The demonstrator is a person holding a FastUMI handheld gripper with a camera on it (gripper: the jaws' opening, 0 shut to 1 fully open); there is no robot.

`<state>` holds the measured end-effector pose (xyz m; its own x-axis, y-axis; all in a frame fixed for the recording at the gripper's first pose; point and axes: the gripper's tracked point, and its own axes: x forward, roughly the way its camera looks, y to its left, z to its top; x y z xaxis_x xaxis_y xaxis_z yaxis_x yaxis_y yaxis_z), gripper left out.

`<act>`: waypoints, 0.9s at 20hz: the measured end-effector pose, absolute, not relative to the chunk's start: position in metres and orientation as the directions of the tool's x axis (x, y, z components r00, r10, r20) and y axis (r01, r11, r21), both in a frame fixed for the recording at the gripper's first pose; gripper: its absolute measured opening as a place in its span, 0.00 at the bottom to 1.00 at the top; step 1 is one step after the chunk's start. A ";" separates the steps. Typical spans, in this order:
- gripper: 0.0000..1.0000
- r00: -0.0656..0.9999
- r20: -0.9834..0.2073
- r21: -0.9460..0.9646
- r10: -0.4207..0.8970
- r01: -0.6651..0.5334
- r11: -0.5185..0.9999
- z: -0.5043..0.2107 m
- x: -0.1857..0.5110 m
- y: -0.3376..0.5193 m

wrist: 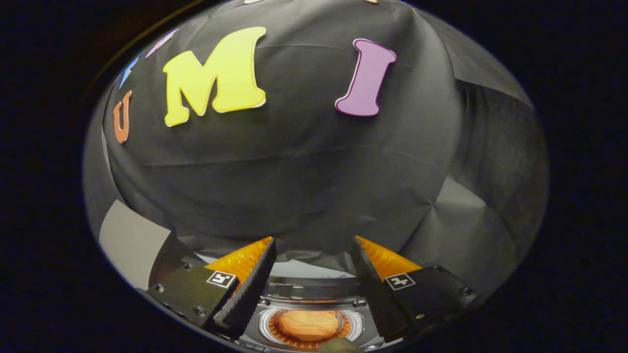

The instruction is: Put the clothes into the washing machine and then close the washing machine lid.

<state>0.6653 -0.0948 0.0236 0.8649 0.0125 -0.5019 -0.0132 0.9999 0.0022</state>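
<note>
— Gripper view first, read from the left: what is to be noted?

— A pale panel is seen low on the left, against the dark cloth wall. Next comes the left finger, then the gap, then the right finger. The gripper is held spread wide, with nothing pinched between the fingers.

— And the task's things?

— Below the gap, the washing machine is seen from above, its round opening uncovered. An orange garment is lying inside the drum, between and beneath the fingers, not touched by them.

— How far along is the work judged to be?

— The loading step appears to be done, as far as can be told: the cloth has been dropped in. The lid is not yet closed. Whether more clothes remain outside cannot be told.

— The pose?

— The gripper is held above the opening, pointed forward at the wall rather than down. The lid would have to be found and pushed down next.
</note>
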 end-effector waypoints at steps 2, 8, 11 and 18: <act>0.96 0.855 -0.519 0.010 0.025 -0.023 1.000 0.014 0.675 -0.090; 0.96 0.835 -0.548 0.046 0.047 -0.026 0.999 -0.019 0.684 -0.092; 1.00 0.837 -0.544 0.056 0.065 -0.041 0.998 -0.022 0.678 -0.092; 1.00 0.847 -0.528 0.051 0.058 -0.036 0.998 -0.020 0.679 -0.093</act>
<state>0.6785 -0.0934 -0.0202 0.8470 0.0579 -0.5284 -0.0364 0.9980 0.0510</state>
